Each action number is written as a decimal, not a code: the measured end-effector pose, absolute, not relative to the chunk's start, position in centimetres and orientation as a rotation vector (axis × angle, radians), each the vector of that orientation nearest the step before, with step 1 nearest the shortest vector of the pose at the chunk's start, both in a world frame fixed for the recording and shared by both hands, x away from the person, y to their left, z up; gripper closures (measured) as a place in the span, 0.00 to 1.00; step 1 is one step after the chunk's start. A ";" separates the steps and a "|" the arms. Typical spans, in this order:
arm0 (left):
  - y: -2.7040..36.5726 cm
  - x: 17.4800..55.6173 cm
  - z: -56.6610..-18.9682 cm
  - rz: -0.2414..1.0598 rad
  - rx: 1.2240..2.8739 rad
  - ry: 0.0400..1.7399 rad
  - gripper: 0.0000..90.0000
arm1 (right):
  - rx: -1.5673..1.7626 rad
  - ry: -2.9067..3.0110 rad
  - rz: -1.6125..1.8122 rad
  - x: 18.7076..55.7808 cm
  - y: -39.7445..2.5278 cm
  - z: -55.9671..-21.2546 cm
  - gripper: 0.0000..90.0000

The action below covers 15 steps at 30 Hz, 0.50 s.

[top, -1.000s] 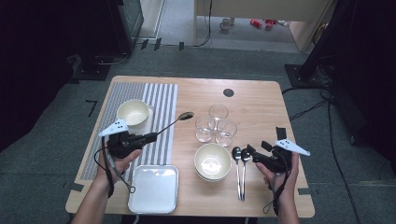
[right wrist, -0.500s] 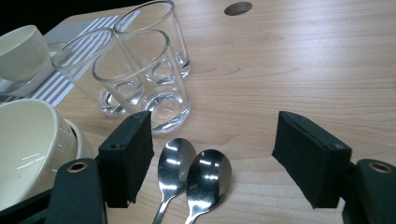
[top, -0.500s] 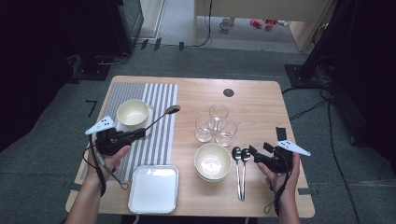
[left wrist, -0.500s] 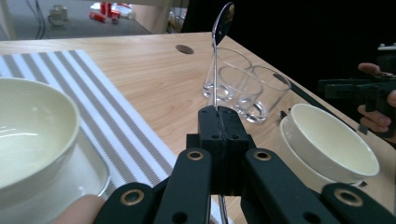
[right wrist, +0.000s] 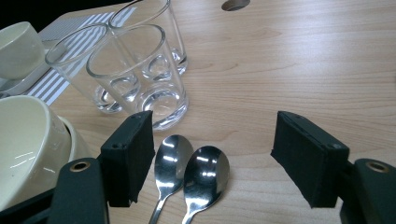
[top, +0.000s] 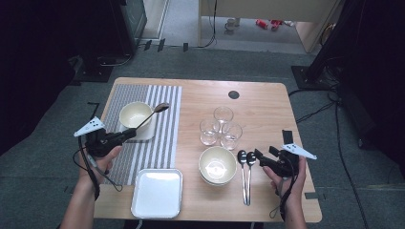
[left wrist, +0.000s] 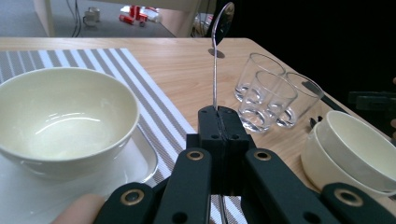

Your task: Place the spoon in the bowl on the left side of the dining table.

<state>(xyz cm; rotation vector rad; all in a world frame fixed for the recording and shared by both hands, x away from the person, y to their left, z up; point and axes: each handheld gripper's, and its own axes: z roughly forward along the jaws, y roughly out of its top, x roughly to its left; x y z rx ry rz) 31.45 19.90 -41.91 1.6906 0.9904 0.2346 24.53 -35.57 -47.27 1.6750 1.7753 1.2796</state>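
Steel spoon [left wrist: 215, 70] stands clamped in the left gripper [left wrist: 218, 122], just beside the cream bowl [left wrist: 60, 119]. Right gripper [right wrist: 212, 156] hovers wide apart over two spoons [right wrist: 189, 175].

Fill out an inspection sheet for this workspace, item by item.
Surface: light wooden table, with a grey striped placemat at its left.
Job's things: thin metal spoon, held over the cream bowl that sits on a white square plate on the placemat.
Clutter: three clear drinking glasses, stacked cream bowls, two metal spoons lying side by side, empty white square tray.
Grippers: left gripper shut on the spoon's handle; right gripper open, near the two spoons' bowls.
Cables: black cables on the floor right of the table.
Surroundings: grey floor, dark stands.
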 end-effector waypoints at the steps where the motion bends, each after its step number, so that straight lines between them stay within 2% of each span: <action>1: 20.1 31.5 -42.0 0.235 1.687 0.997 1.00 | 1.675 1.774 1.279 24.5 -35.6 -47.3 0.33; 15: 22.1 31.8 -42.7 0.271 1.648 1.089 1.00 | 1.677 1.786 1.265 24.5 -35.5 -47.4 0.33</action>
